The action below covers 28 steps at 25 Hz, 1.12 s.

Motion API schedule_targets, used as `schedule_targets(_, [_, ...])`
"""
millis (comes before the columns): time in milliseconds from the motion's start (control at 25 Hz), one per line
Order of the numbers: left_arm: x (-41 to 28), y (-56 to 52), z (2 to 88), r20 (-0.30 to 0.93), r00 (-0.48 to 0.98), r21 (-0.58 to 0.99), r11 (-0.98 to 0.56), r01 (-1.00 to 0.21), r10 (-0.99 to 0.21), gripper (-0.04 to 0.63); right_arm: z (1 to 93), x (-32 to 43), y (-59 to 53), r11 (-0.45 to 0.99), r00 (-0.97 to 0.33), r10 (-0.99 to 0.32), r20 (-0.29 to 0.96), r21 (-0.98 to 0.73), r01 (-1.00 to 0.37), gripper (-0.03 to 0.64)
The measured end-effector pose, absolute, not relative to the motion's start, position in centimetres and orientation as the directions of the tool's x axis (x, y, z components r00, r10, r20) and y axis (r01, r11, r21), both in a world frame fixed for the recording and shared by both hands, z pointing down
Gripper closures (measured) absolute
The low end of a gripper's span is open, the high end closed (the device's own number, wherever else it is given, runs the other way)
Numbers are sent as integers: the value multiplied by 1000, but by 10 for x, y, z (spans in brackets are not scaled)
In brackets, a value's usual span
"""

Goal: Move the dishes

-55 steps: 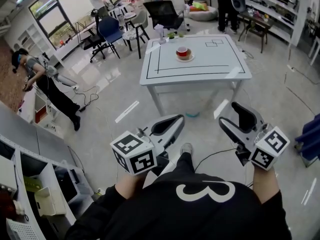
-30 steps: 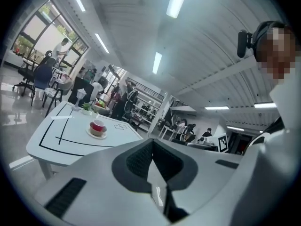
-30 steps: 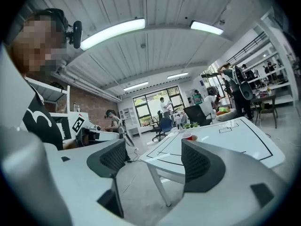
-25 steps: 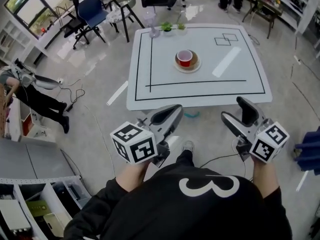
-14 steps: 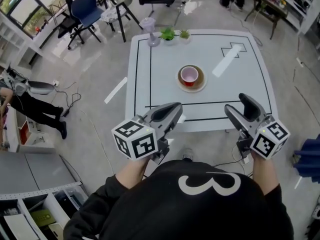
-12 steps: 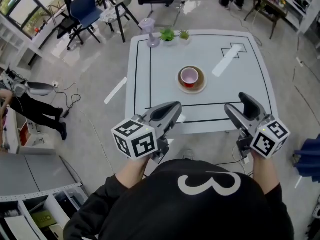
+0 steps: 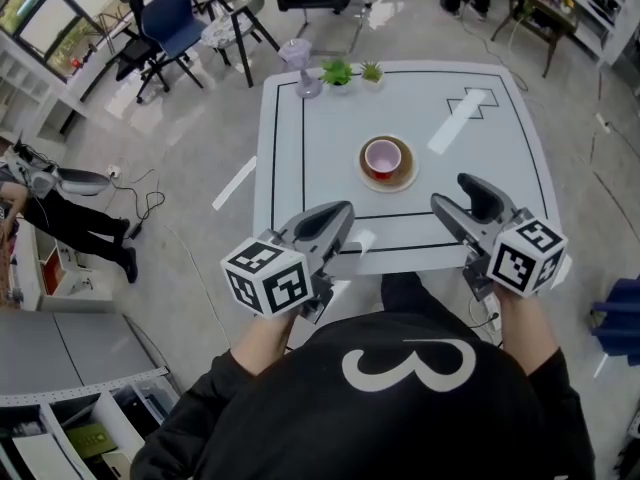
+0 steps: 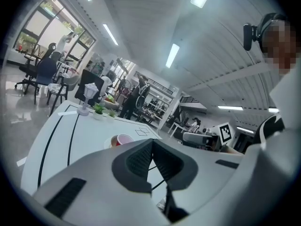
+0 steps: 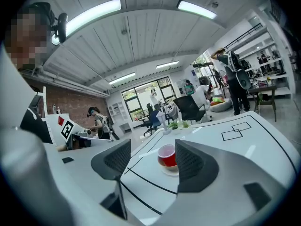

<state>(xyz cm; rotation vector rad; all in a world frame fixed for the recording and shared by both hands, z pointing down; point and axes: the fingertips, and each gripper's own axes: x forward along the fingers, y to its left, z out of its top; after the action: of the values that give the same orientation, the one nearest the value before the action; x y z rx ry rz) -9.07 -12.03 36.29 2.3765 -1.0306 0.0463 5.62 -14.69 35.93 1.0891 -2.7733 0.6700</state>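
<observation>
Standing at the near edge of the white desk (image 7: pixel 320 148), the person holds both tongs low in the frame, just over that edge. The left tongs (image 7: pixel 338 214), at lower left, have their jaws pressed together with nothing between them; the left gripper view shows the ribbed pads (image 8: pixel 138 160) meeting. The right tongs (image 7: pixel 455 194), at lower right, stand partly apart and have just been closing. Nothing is between their jaws, and the right gripper view shows the dishes through the gap, well beyond the tips. A red cup (image 7: pixel 382 155) sits upright on a brown saucer (image 7: pixel 401 175) near the centre of the desk, inside the black lines (image 7: pixel 302 138), apart from both tongs. Two small potted plants (image 7: pixel 350 71) stand at the desk's far edge.
</observation>
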Motion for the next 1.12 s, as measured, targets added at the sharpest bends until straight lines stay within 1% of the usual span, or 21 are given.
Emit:
schedule_targets(120, [-94, -125, 363, 242, 694, 467, -545, -696, -678, 594, 365, 47, -159, 659, -752, -608, 256, -366, -657, 337])
schedule_targets(280, [-98, -135, 367, 242, 673, 477, -518, -710, -699, 594, 383, 34, -182, 674, -747, -578, 330, -322, -664, 342])
schedule_targets(440, [-103, -147, 375, 256, 652, 479, -493, -727, -713, 594, 407, 25, -207, 679, -748, -543, 382, -323, -659, 350])
schedule_targets(640, [-113, -161, 387, 276, 625, 496, -448, -743, -730, 594, 436, 9, -236, 671, -759, -490, 429, -370, -643, 368])
schedule_targets(760, [-120, -167, 394, 285, 608, 515, -417, -749, -741, 594, 451, 0, -250, 659, -763, -456, 459, -401, -636, 392])
schedule_targets(880, [-127, -173, 402, 296, 591, 529, -387, -755, -750, 594, 465, -6, -263, 647, -757, -438, 485, -415, -640, 403])
schedule_targets(1120, [-132, -183, 419, 316, 583, 552, -355, -755, -748, 594, 486, -14, -277, 605, -750, -411, 517, -461, -649, 445])
